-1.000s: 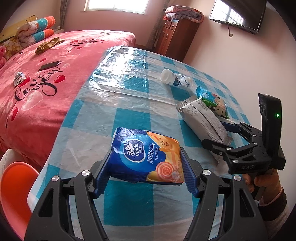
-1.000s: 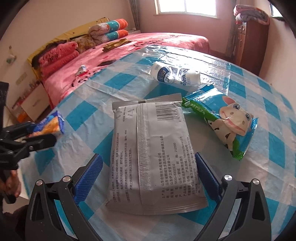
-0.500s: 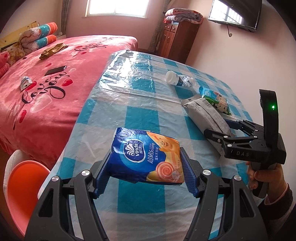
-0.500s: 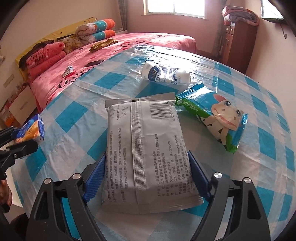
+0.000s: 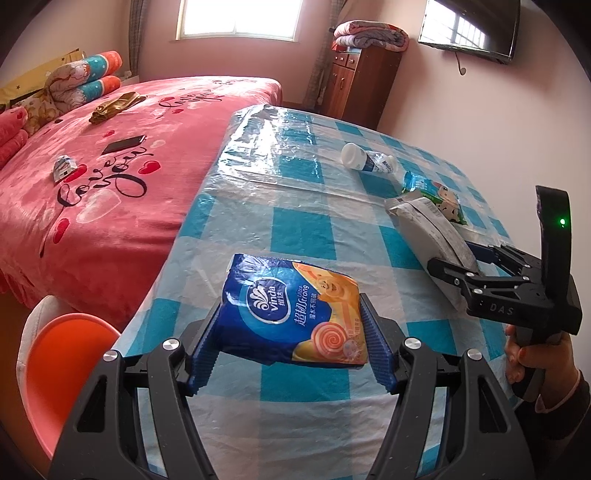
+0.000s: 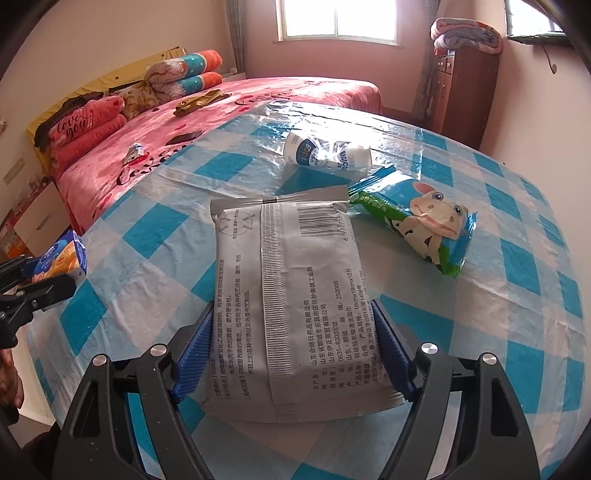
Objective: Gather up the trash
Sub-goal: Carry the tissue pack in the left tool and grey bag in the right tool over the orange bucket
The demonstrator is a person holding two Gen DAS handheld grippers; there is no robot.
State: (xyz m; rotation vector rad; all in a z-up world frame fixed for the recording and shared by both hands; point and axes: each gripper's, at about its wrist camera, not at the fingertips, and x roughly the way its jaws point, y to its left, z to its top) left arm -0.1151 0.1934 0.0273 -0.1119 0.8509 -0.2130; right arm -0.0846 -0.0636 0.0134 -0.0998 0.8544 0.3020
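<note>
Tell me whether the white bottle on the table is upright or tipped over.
Tipped over: the white bottle lies on its side on the checked tablecloth, behind the cow-print wrapper.

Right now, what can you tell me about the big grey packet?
The grey packet is a flat, soft-looking pouch of dull silvery plastic. We see its back: a ribbed seam down the middle, a barcode near the far end and small black print. Its far end is crimped shut. The right gripper has its blue fingers pressed on both long sides near the close end. It lies over the checked tablecloth.

Pink bed [image 5: 122, 155], sunlit window [image 5: 236, 18]
</note>
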